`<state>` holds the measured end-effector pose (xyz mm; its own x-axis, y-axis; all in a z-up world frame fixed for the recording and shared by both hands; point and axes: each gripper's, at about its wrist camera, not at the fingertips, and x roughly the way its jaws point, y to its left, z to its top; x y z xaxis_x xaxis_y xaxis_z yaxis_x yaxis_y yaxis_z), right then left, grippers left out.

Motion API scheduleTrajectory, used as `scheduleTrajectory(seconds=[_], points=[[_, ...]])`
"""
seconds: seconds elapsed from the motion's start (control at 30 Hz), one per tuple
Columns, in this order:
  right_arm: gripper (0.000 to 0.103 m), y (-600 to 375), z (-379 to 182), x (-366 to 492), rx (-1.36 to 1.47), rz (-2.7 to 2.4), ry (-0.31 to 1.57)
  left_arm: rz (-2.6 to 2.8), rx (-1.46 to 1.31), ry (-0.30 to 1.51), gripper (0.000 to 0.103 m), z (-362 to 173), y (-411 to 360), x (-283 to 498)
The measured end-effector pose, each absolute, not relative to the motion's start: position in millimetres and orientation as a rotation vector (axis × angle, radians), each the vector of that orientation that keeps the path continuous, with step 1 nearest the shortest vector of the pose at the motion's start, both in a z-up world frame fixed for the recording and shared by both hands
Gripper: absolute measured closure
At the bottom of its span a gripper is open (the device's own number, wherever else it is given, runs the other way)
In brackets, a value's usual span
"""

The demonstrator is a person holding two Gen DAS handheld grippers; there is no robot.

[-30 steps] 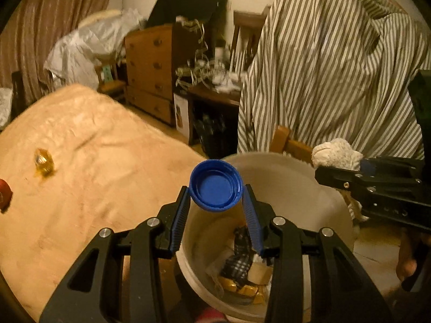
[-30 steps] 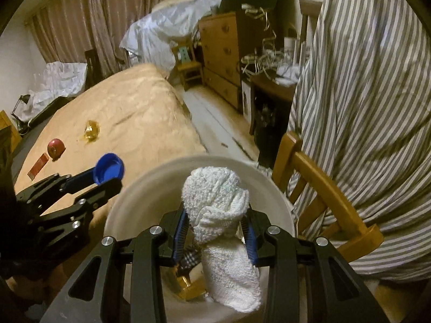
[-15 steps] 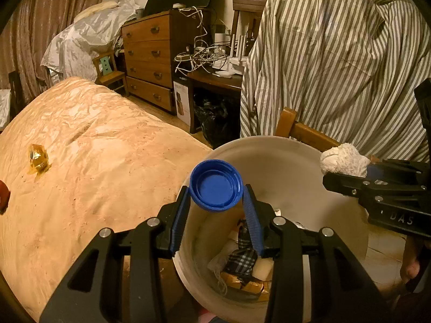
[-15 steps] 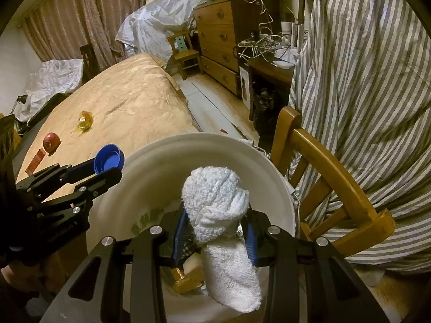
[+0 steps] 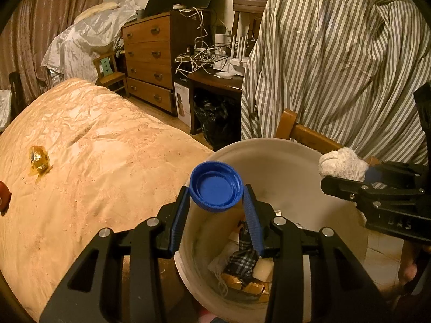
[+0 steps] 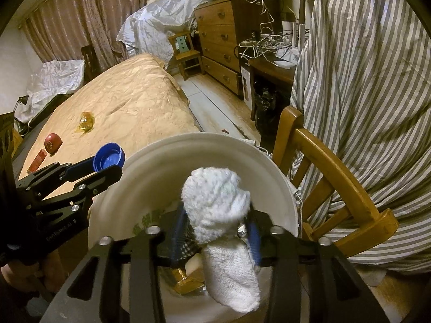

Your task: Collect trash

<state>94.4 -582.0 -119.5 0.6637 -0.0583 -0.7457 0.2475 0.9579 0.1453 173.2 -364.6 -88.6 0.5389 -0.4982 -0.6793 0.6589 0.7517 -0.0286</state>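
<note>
**Holding Two Pieces of Trash Over One Bin**

One blue cap sits between the just-widened jaws of the left gripper; contact cannot be told. One white cloth hangs loose in the right gripper, just opening. One white bin lies beneath. Three items are seen on the bedspread at ten o'clock.

Over the white bucket, the right gripper has just widened its jaws around the white sock; the left gripper has eased slightly off the blue cap.
</note>
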Motion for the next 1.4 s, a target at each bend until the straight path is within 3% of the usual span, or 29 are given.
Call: scheduleTrajectory(seconds=[0.07, 0.3, 0.47, 0.57, 0.67, 1.0, 1.4], points=[[0.038, -582, -118, 93, 0.247, -0.183, 0.818, -0.684, 0.238, 0.719, 0.046, -87, -362, 172], [0.029, -573, -107, 78, 0.253, -0.187, 0.779, -0.671, 0.232, 0.706, 0.031, -78, -348, 167], [0.019, -542, -79, 34, 0.195, -0.211, 0.652, -0.688, 0.205, 0.628, 0.006, -57, -318, 142], [0.009, -517, -64, -2, 0.15, -0.22, 0.553, -0.699, 0.158, 0.587, 0.006, -46, -290, 122], [0.007, -493, -55, -37, 0.116, -0.226, 0.485, -0.671, 0.15, 0.56, 0.006, -37, -269, 105], [0.005, -452, -42, -124, 0.101, -0.251, 0.363, -0.676, 0.119, 0.472, 0.005, -14, -221, 39], [0.005, -448, -55, -158, 0.121, -0.246, 0.394, -0.708, 0.153, 0.453, 0.005, -12, -217, 10]])
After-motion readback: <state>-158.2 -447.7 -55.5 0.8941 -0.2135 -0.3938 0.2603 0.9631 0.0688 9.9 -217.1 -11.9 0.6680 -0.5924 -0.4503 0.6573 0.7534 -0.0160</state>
